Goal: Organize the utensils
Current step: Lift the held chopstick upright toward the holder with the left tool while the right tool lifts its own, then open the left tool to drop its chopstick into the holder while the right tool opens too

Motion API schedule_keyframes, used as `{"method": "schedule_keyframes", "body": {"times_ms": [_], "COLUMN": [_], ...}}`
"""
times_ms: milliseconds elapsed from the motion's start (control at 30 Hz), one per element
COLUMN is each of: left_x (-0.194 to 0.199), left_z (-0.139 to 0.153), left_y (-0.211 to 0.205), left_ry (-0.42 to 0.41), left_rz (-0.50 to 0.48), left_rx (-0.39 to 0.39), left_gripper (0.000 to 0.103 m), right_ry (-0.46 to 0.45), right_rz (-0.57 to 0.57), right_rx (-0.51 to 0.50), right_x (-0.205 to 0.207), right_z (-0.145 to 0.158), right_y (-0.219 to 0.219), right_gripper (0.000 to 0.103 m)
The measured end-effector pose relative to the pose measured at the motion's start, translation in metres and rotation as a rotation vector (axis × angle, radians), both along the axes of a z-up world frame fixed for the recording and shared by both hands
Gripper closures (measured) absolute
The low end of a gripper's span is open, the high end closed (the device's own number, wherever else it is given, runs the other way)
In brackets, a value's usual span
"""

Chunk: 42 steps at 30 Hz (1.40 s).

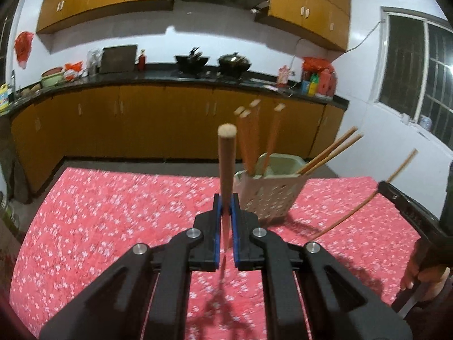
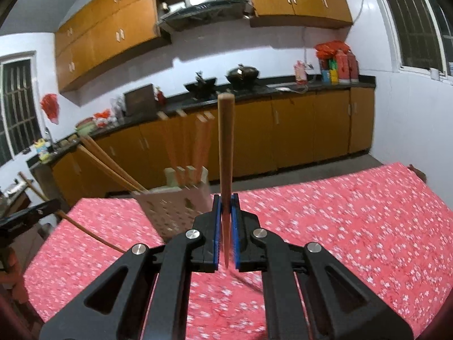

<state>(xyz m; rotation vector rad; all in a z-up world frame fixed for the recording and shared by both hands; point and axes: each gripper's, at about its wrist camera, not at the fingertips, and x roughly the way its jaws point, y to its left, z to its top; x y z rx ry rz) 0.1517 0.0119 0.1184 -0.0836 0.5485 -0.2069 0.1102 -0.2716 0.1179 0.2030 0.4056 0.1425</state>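
The left claw (image 1: 225,208) is clamped on a round-ended wooden stick (image 1: 226,155) that stands nearly upright between its blue pads (image 1: 216,226), centre of the left wrist frame. The right claw (image 2: 225,208) is clamped the same way on a square-ended chopstick (image 2: 225,141), centre of the right wrist frame, its thin tip hanging just below the pads.

The holder (image 1: 271,192), a pale perforated basket, stands on the counter (image 1: 113,212) under a red flowered cloth, right of centre in the left view and left of centre in the right view. Several chopsticks already stand in it, some upright, two leaning out toward the right of the left frame.

Judged from here, both sticks have yet to go into that holder, and the risks lie there. Each stick is pinched low on its length, so most of it stands free above the pads; a quick swing could make it pivot or slip through. The holder looks light and top-heavy, with sticks leaning out, so a stick driven against its rim or against those leaning chopsticks could tip it or flick one onto the counter. With both claws converging on one opening, the two sticks could also clash.
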Motion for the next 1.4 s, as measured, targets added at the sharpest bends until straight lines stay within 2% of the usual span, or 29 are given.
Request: {"method": "schedule_keyframes", "body": {"times_ms": [233,367,467,600,733,933,1267,1300,1367,1400], "left_x": [-0.008,-0.006,-0.001,0.011,0.029,0.061,0.081,0.080,0.076,0.075], "left_z": [0.045,0.071,0.092,0.109,0.110,0.080,0.051,0.050,0.052,0.053], "left_y": [-0.023,-0.031,-0.035,-0.044,-0.049,-0.052,-0.054,-0.052,-0.045,-0.041], "left_ry": [-0.107,-0.182,-0.250,-0.326,-0.365,-0.312,-0.254,-0.253,-0.249,-0.248], "left_rz": [-0.085,-0.090,-0.072,-0.033,0.014,0.038,0.039,0.042,0.044,0.045], "left_rx": [-0.030,-0.066,-0.106,-0.139,-0.114,-0.112,-0.115,-0.122,-0.140,-0.148], "left_gripper": [0.095,0.095,0.095,0.095,0.095,0.095,0.094,0.092,0.085,0.081], "right_ry": [-0.158,-0.287,-0.369,-0.415,-0.394,-0.311,-0.237,-0.236,-0.246,-0.253], "right_rz": [0.105,0.100,0.065,0.037,0.035,0.028,0.055,0.058,0.054,0.051], "right_rx": [0.057,0.056,0.043,0.023,0.002,-0.029,-0.035,-0.035,-0.025,-0.018], "right_x": [-0.012,-0.015,-0.007,0.008,0.031,0.060,0.071,0.070,0.063,0.060], "right_z": [0.060,0.093,0.108,0.108,0.094,0.064,0.048,0.048,0.051,0.053], "right_y": [0.015,0.024,0.029,0.036,0.045,0.051,0.055,0.054,0.051,0.048], "right_gripper": [0.095,0.095,0.095,0.095,0.095,0.095,0.094,0.093,0.076,0.072]}}
